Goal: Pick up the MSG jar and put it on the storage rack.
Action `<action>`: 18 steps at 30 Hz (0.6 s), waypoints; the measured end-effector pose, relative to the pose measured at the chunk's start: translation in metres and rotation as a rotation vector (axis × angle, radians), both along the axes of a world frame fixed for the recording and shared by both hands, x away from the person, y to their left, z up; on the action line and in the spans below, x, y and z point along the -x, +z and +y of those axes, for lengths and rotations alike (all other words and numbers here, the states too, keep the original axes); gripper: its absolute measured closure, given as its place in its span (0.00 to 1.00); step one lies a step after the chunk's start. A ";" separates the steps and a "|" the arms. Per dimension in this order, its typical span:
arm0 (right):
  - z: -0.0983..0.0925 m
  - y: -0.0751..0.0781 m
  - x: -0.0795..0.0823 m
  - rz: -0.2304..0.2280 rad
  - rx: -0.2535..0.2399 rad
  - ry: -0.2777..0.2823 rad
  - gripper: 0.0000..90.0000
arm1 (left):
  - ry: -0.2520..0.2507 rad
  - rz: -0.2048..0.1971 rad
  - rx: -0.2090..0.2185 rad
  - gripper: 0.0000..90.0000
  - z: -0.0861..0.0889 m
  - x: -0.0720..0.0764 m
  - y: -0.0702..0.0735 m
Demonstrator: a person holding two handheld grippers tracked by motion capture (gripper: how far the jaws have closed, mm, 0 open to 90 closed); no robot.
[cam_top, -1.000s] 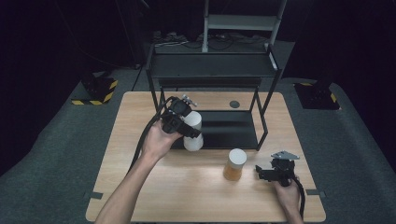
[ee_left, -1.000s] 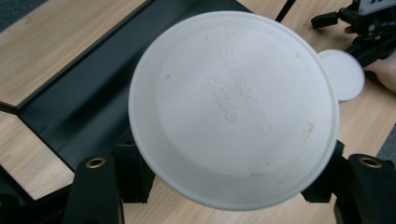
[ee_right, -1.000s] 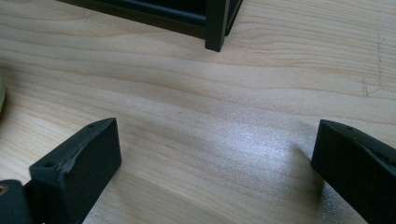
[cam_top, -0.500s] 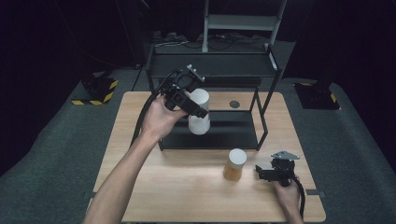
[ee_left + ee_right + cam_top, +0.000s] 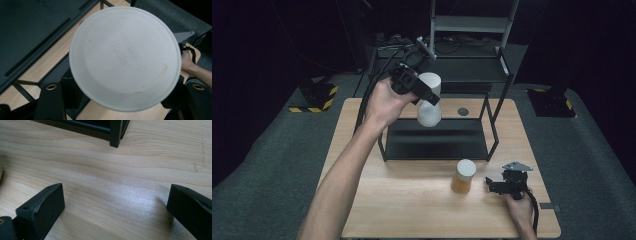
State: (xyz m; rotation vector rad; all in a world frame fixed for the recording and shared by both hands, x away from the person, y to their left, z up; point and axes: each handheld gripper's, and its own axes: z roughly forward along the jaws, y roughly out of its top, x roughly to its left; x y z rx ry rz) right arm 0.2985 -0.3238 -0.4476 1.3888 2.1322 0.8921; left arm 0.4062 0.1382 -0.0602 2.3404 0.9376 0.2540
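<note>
The left gripper (image 5: 421, 92) held the white bottle (image 5: 429, 100) clamped between its fingers, raised above the black rack (image 5: 437, 140), probably bound for its upper shelf. The left gripper view showed embossed lettering on the bottle's lid (image 5: 125, 57). The right gripper (image 5: 502, 186) rested wide open and empty on the counter (image 5: 412, 200), beside an amber jar (image 5: 463, 176).

Bright tabletop; dark, dim surroundings
</note>
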 end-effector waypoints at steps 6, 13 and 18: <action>0.000 0.000 0.000 0.001 0.001 0.002 0.01 | 0.025 -0.025 -0.005 0.39 -0.004 0.000 0.024; 0.000 0.000 0.000 0.000 0.000 0.001 0.01 | 0.062 -0.066 0.012 0.39 -0.004 0.002 0.048; 0.000 0.000 0.000 0.000 0.001 0.001 0.01 | 0.108 -0.085 0.004 0.39 -0.009 0.000 0.064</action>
